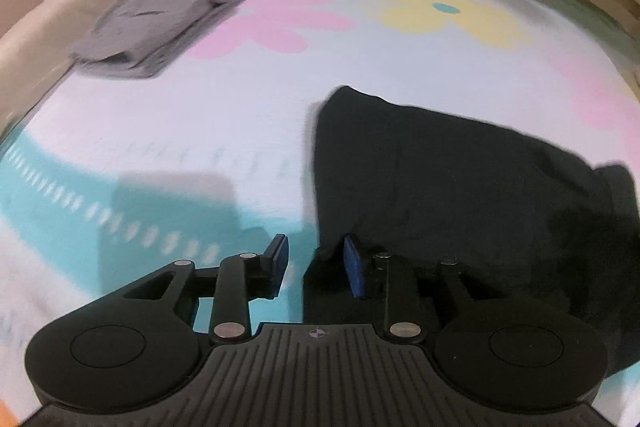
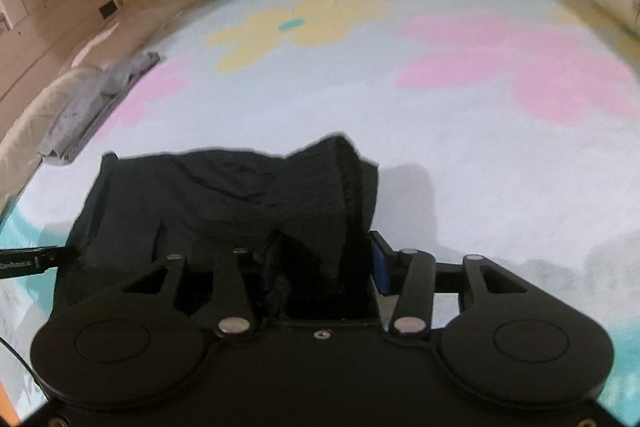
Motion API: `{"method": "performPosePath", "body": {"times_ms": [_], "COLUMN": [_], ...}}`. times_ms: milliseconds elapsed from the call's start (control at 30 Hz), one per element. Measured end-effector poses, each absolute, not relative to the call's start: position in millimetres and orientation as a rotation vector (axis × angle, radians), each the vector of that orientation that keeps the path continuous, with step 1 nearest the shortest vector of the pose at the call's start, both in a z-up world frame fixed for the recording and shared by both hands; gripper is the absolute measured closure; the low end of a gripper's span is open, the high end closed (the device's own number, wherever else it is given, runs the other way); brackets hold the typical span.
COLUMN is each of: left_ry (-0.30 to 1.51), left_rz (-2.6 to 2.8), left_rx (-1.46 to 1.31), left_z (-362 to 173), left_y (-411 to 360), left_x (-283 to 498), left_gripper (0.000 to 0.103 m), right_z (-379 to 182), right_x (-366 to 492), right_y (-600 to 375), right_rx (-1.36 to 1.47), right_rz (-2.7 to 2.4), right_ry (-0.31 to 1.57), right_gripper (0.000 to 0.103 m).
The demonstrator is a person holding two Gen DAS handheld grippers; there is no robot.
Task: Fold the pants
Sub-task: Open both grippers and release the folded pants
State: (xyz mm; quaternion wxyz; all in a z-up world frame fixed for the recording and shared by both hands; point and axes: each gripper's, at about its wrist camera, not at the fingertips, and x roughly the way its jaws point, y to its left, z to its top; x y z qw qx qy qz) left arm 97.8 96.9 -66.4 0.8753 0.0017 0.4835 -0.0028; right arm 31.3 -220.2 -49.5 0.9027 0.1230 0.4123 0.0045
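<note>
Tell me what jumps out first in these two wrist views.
The black pants dominate: a crumpled heap low on the flowered bedspread, a fold standing between the fingers of the right tool. The left tool sits open at their edge. Grey folded clothes lie far left.

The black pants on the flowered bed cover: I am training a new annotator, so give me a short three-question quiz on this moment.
1. True or false: the black pants lie on a flowered bed cover.
2. What lies at the cover's far left edge? A) grey folded garment B) red towel C) shoes
3. Fill in: cloth sits between the fingers of the ____ gripper.

Key: 1 true. 2 A, the grey folded garment. 3 right: the right gripper has cloth between its fingers; the left gripper stands open at the pants' edge.
</note>
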Motion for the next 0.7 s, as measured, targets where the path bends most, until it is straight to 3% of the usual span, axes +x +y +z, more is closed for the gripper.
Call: {"method": "performPosePath", "body": {"times_ms": [200,367,700], "left_ry": [0.949,0.897,0.882], "left_rz": [0.069,0.096,0.061], "left_rx": [-0.034,-0.033,-0.071], "left_z": [-17,10,31], "left_y": [97,94,84], "left_x": [58,26,-25], "left_gripper": [0.073,0.073,0.073], "right_z": [5,36,56], "right_x": [5,-31,-76], "right_y": [-212,-194,-170], "right_rx": [0.209,0.201,0.215], "right_rz": [-0.011,0.023,0.015], "right_ry": [0.752,0.72,0.774], "right_gripper": [0.029,0.022,0.02]}}
